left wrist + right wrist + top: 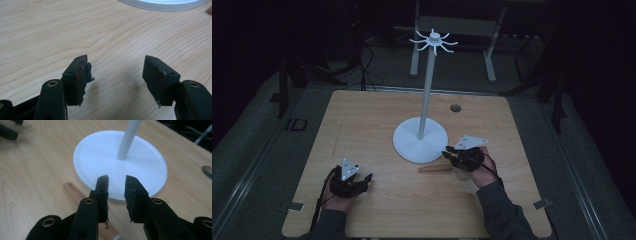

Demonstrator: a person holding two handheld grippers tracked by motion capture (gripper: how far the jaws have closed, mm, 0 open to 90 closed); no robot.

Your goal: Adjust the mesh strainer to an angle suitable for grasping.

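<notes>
A white stand rises from the middle of the table, with a round base [420, 142], a thin pole [427, 90] and a ring of hooks [433, 41] at its top. In front of the base lies a brown wooden stick [435, 168]. My right gripper [447, 154] hovers just right of the stick beside the base. In the right gripper view its jaws [117, 182] stand a little apart with nothing between them, above the base rim [150, 180], and the stick [75, 192] lies under them. My left gripper [364, 180] rests at the front left, wide open [116, 72] over bare wood.
The wooden table [362, 120] has a small round hole [455, 108] at the back right. Metal brackets sit at both front corners [296, 206]. Beyond the far edge the dark floor holds cables and the legs of a frame [489, 55].
</notes>
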